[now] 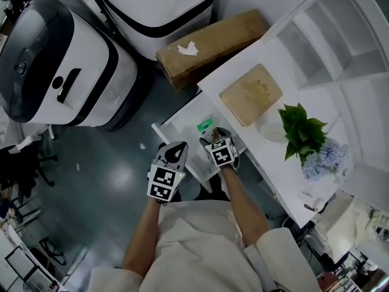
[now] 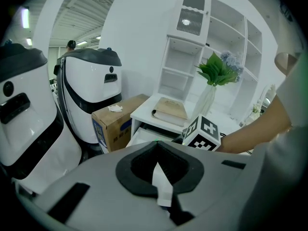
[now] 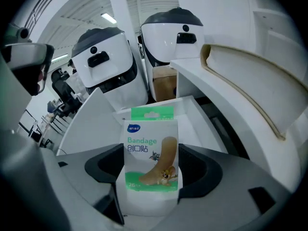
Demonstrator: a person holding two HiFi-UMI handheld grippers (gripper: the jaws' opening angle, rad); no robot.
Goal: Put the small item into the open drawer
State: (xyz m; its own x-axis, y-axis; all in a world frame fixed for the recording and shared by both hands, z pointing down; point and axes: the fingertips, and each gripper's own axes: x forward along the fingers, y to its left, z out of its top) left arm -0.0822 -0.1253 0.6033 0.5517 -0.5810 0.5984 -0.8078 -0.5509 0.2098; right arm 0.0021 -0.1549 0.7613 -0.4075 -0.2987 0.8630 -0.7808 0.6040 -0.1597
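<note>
Packet: "Bandage" in green, "创口贴" beneath. Lower left, number, perhaps "26". Logo at packet top: too small to read. Box: blue print illegible.

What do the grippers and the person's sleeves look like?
The left gripper and right gripper are grey with black-padded tongs. Each carries a white cube with black square markers. The sleeves are cream-coloured.
</note>
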